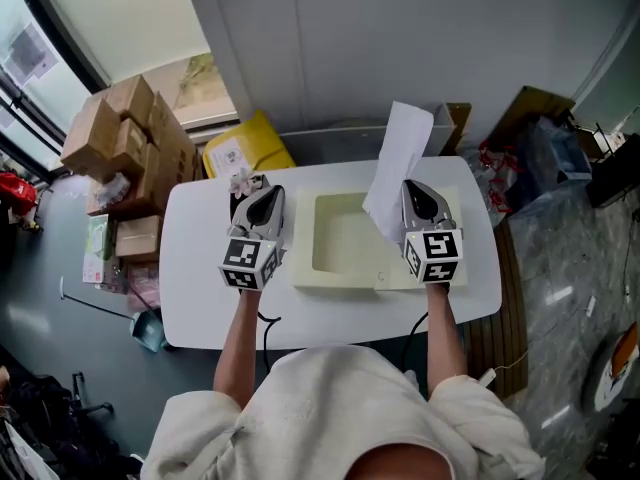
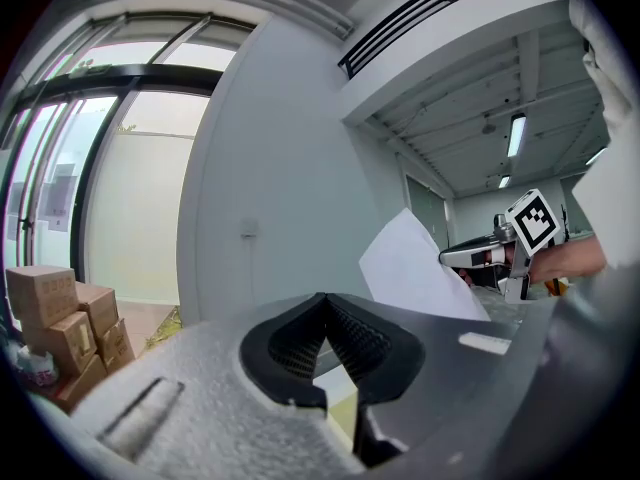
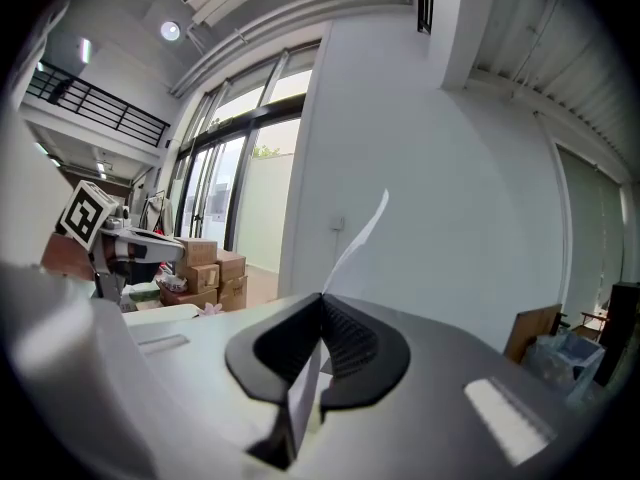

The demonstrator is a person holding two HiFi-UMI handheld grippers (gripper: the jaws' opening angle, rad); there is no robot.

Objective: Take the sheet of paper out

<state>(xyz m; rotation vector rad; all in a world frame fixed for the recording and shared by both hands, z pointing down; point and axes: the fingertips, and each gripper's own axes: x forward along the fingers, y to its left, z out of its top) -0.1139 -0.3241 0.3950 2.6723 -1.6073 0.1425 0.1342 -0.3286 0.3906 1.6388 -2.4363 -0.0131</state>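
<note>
No legible txt, nos. or signs — none.

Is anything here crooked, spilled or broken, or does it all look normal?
Nothing looks spilled or broken. The only unusual sight is the white sheet of paper, pinched by its lower edge in the right gripper and standing tilted in the air above the open cream box on the white table.

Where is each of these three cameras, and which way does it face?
Head view: on the person's head, looking steeply down at the white table, forearms, left gripper, right gripper.
Left gripper view: rides that gripper, faces the grey wall past empty shut jaws.
Right gripper view: likewise, jaws shut on the white sheet of paper.
Shared: each gripper view shows the other gripper; all show the paper.
</note>
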